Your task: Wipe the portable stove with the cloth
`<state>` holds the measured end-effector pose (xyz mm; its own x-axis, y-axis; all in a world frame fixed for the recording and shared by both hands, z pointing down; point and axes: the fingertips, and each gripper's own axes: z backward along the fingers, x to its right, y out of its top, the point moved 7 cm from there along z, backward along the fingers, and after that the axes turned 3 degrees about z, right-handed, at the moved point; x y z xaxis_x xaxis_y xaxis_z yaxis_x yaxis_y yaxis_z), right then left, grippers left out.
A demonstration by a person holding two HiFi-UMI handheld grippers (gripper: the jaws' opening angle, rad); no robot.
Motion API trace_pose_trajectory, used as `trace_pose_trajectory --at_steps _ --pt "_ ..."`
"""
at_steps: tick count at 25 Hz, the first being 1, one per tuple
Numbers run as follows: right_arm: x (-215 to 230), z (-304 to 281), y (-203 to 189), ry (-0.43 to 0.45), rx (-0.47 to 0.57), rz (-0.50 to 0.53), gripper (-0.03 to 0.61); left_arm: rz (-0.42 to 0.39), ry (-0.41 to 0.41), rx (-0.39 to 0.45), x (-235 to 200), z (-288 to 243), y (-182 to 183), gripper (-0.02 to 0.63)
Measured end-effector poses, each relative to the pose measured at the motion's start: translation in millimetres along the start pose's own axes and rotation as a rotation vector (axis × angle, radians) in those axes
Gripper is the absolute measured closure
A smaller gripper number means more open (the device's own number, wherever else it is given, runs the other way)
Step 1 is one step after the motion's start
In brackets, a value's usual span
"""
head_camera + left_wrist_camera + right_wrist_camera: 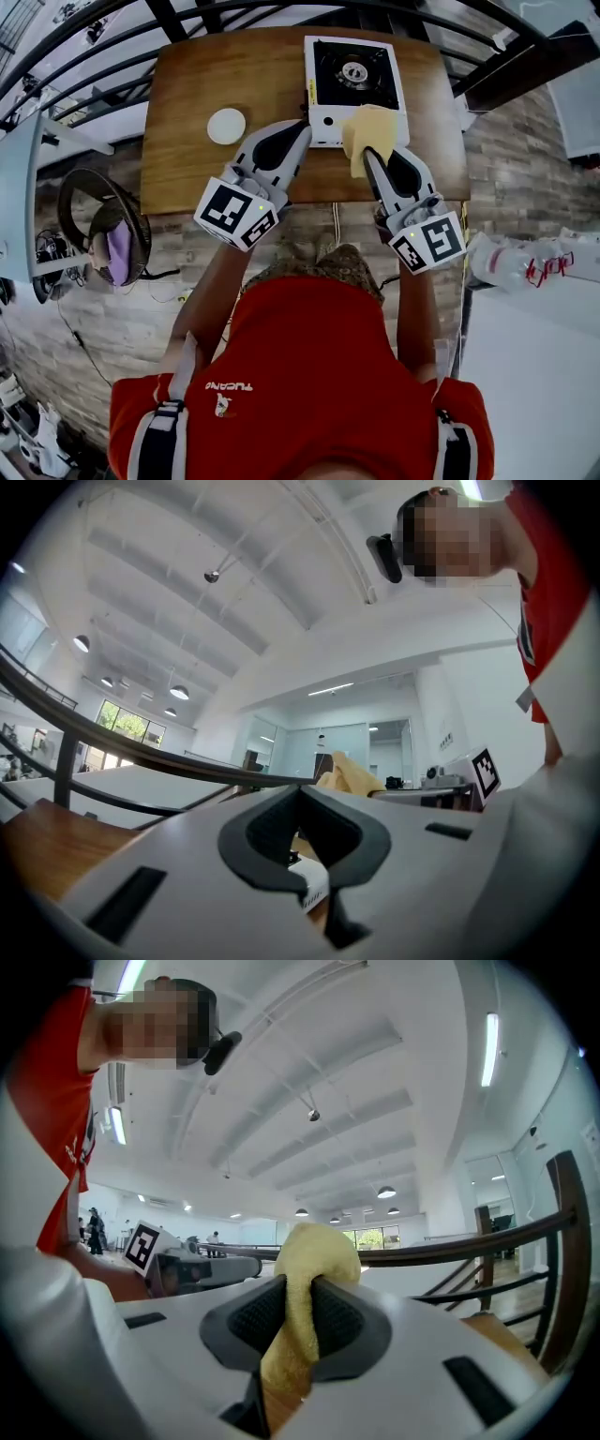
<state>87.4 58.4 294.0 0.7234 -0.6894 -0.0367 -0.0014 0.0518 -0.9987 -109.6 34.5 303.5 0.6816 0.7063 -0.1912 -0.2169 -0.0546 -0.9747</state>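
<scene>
The white portable stove (354, 84) with a black burner top stands at the far right of the wooden table (216, 75). My right gripper (368, 153) is shut on a yellow cloth (368, 131), which hangs over the stove's front edge. In the right gripper view the cloth (314, 1251) bulges out between the pads of the right gripper (300, 1283). My left gripper (305, 124) is shut with nothing in it, its tip at the stove's front left corner. In the left gripper view the left gripper (300, 794) shows its jaws together, with a white corner of the stove (314, 885) below them.
A round white disc (226, 126) lies on the table left of the stove. Dark railings (84, 84) run behind and beside the table. The table's front edge (309, 202) is just under both grippers. A white surface (534, 366) lies at the right.
</scene>
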Motion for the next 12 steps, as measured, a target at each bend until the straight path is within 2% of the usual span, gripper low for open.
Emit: trace_pose_trajectory --at_steps 7,12 --pt "5 26 5 -0.019 0.039 -0.006 0.494 -0.036 -0.019 0.006 30 -5 5 0.604" --pt "8 37 6 0.009 0.059 -0.018 0.494 -0.044 -0.011 0.004 48 -14 2 0.604"
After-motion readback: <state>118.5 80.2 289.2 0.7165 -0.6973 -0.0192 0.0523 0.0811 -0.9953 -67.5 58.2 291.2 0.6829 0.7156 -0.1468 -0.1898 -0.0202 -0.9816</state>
